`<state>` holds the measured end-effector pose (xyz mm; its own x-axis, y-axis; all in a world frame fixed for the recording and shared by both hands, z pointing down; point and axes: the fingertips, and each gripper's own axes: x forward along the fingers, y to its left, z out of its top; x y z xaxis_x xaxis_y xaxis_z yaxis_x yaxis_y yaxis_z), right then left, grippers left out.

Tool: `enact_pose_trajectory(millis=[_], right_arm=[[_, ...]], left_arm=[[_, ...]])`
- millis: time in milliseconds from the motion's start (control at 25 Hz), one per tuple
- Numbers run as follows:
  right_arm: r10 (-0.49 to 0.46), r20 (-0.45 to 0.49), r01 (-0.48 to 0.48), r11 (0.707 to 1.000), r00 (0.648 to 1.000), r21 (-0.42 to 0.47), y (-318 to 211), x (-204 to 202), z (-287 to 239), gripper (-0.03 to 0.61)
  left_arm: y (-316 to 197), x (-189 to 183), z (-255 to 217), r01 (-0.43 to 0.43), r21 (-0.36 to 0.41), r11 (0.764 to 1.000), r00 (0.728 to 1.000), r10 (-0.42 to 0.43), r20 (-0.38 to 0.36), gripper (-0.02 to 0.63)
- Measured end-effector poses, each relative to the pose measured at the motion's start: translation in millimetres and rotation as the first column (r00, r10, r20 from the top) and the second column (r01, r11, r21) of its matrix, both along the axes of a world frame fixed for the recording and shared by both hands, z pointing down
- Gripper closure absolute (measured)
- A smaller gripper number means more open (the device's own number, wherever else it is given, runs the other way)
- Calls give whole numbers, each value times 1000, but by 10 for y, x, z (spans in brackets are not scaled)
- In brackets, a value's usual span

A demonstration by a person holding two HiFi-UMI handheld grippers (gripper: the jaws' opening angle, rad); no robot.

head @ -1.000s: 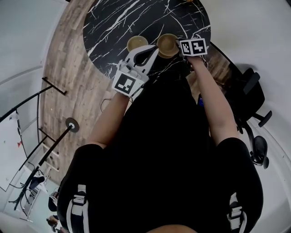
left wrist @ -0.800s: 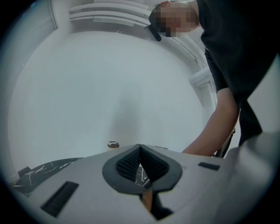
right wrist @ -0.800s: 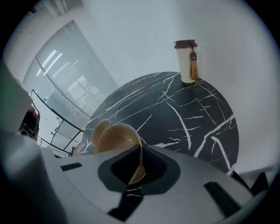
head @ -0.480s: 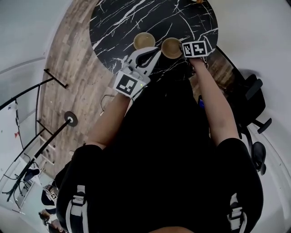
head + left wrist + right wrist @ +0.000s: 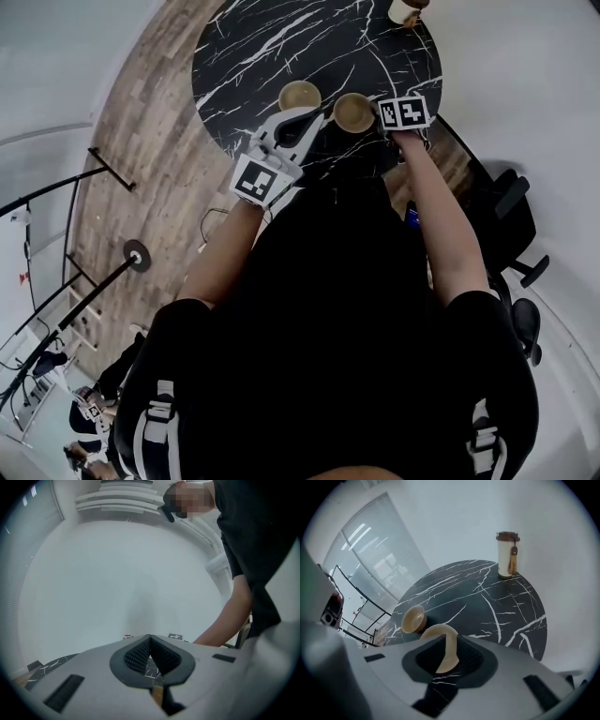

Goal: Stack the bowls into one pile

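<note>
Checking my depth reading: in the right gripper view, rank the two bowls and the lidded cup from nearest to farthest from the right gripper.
1. Near bowl: its wall stands between the right gripper's jaws, which have just been opening.
2. Second bowl: beyond, to the left.
3. Lidded cup: far table edge, upper right.

1. From the head we look steeply down, well above the desk (image 5: 262,47) and two bowls (image 5: 300,95).
2. The left gripper view faces level, low over its fingers (image 5: 136,657), at a wall (image 5: 117,573).
3. The right gripper view tilts down, close to the desk, sharing desk and bowls with the head view.
</note>
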<state>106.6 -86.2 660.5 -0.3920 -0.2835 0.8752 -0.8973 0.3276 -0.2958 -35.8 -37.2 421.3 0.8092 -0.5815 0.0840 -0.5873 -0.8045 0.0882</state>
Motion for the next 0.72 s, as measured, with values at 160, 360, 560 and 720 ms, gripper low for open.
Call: enact_pose_trajectory(millis=[160,360,560,720], right_arm=[[-31,-8,31,999,999,34,-59,-90,-178,508],[-70,-16,71,995,997,69,-118,-257,-341,503],[-96,-4,96,991,995,94,-159,-438,-440,491],[-133,-4,133,986,991,102,-223,-645,-440,491]], left_arm=[[42,-33,-55,-15,35,999,999,14,29,609],[22,-163,-62,2,6,1000,1000,-2,0,611],[0,-293,-76,12,7,1000,1000,-12,-10,611],[-58,-433,-43,22,-1,1000,999,-22,-25,609]])
